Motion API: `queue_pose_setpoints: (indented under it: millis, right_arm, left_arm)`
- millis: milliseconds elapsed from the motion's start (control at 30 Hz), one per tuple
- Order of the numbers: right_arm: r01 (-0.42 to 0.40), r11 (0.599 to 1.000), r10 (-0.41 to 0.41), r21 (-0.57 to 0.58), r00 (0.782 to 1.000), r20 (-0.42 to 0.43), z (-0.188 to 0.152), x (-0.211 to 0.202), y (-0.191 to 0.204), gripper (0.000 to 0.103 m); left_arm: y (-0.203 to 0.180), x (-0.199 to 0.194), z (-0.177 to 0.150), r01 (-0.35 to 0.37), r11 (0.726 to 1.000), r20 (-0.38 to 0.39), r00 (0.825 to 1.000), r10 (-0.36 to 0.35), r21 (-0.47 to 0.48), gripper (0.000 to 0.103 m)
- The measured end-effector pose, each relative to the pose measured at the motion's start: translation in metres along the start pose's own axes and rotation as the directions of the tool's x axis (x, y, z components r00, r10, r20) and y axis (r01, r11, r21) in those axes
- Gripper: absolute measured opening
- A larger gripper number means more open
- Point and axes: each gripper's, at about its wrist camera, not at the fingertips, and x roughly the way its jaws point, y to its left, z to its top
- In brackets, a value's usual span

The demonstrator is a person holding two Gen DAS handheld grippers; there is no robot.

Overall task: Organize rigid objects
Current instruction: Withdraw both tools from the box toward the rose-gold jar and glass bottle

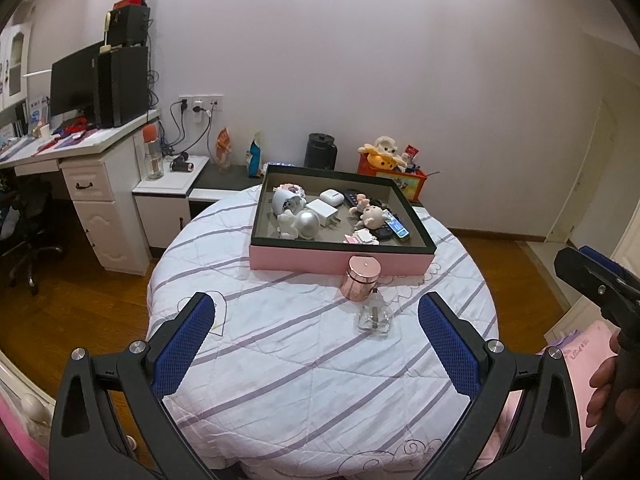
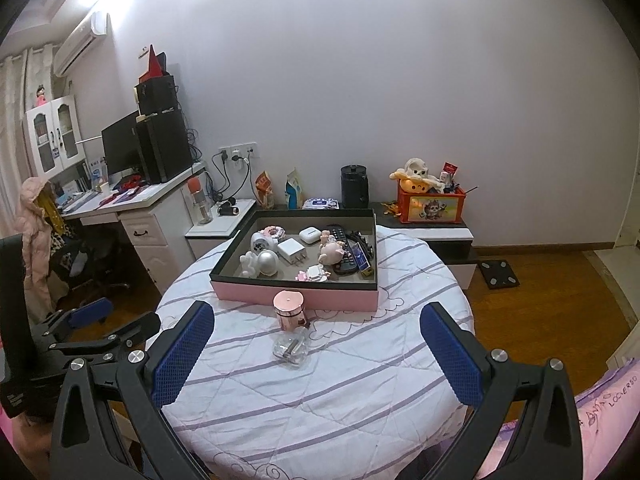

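A pink box with a dark rim point(image 1: 340, 258) point(image 2: 296, 296) stands on the far half of a round table with a striped white cloth point(image 1: 304, 360) point(image 2: 320, 380). It holds several small things: a white charger point(image 1: 323, 211), an earbud case point(image 1: 332, 197), a silver ball point(image 1: 308, 224), plush toys, a remote. A rose-gold canister point(image 1: 360, 278) point(image 2: 289, 310) stands in front of the box. A clear glass bottle point(image 1: 374, 316) point(image 2: 289, 346) lies just nearer. My left gripper point(image 1: 316, 336) is open and empty above the table's near half. My right gripper point(image 2: 316, 340) is open and empty too.
A white desk point(image 1: 80, 148) with a monitor and speakers stands at the left, with an office chair point(image 1: 24, 240) beside it. A low cabinet behind the table carries a black kettle point(image 1: 320, 151) and an orange toy box point(image 1: 400, 178). Wooden floor surrounds the table.
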Motion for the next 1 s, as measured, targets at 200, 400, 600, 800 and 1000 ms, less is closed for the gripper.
queue_pose_setpoints:
  millis: [200,400,600,800,1000]
  right_arm:
    - [0.011,1.0,-0.011,0.015,1.0,-0.012,-0.002,0.005,-0.007,0.103]
    - [0.013,1.0,-0.012,0.023,0.999,-0.034,-0.004,0.014,-0.011,0.103]
    - [0.015,1.0,-0.014,0.021,0.997,-0.077,-0.011,0.034,-0.012,0.103]
    - [0.012,0.999,-0.007,0.03,0.987,-0.159,-0.025,0.07,-0.016,0.103]
    - [0.003,0.999,0.006,0.036,0.968,-0.252,-0.04,0.115,-0.015,0.103]
  left_arm:
    - [0.001,0.002,-0.003,-0.003,1.0,-0.008,1.0,0.003,-0.004,0.103]
    - [0.001,0.01,-0.004,-0.006,1.0,-0.023,1.0,0.006,0.0,0.103]
    - [0.003,0.026,-0.004,-0.011,1.0,-0.048,0.999,0.011,0.0,0.103]
    - [0.008,0.051,-0.006,-0.047,0.999,-0.088,0.995,0.047,0.01,0.103]
    - [0.014,0.084,-0.008,-0.071,0.997,-0.135,0.988,0.073,0.019,0.103]
